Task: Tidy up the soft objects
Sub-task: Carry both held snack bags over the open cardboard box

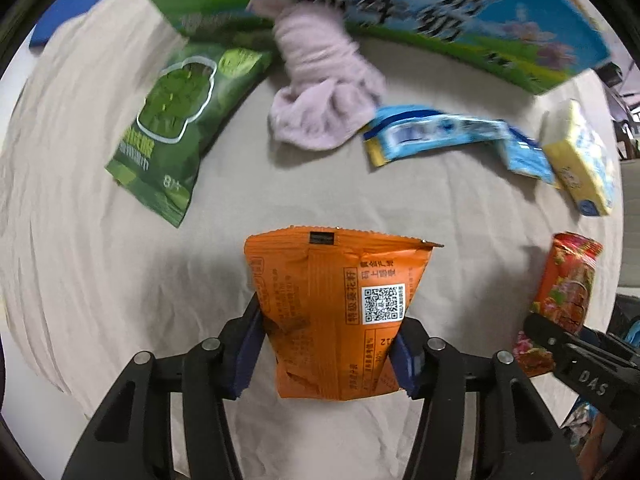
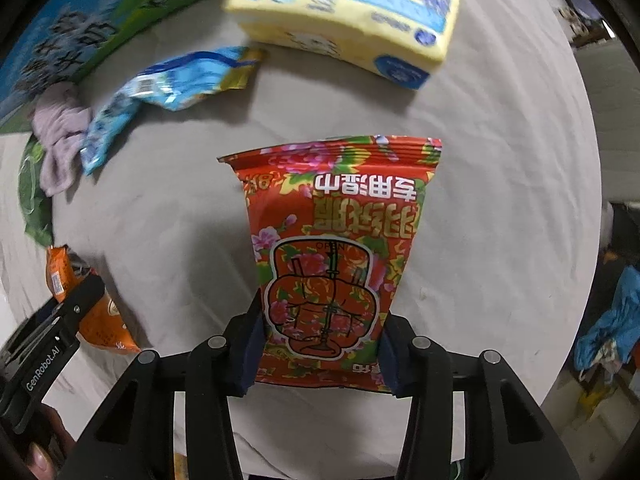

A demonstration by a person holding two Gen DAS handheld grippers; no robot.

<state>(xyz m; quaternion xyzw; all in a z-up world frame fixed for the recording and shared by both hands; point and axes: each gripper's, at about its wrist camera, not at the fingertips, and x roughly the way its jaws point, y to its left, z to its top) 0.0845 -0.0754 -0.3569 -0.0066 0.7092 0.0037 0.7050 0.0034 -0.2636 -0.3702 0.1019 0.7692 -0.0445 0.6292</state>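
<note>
My left gripper [image 1: 326,344] is shut on an orange snack packet [image 1: 332,304] and holds it above the beige cloth; the packet also shows at the lower left of the right wrist view [image 2: 100,320]. My right gripper [image 2: 320,344] is shut on a red flowered wipes pack [image 2: 336,248], also seen at the right of the left wrist view [image 1: 560,300]. On the cloth lie a green wipes pack [image 1: 176,128], a pink towel [image 1: 320,92], a blue packet [image 1: 440,132] and a yellow tissue pack [image 1: 580,160].
A large blue and green printed box [image 1: 400,8] stands at the far edge of the table, behind the towel. The table [image 1: 80,240] is covered with a beige cloth. Clutter lies on the floor at the right [image 2: 612,320].
</note>
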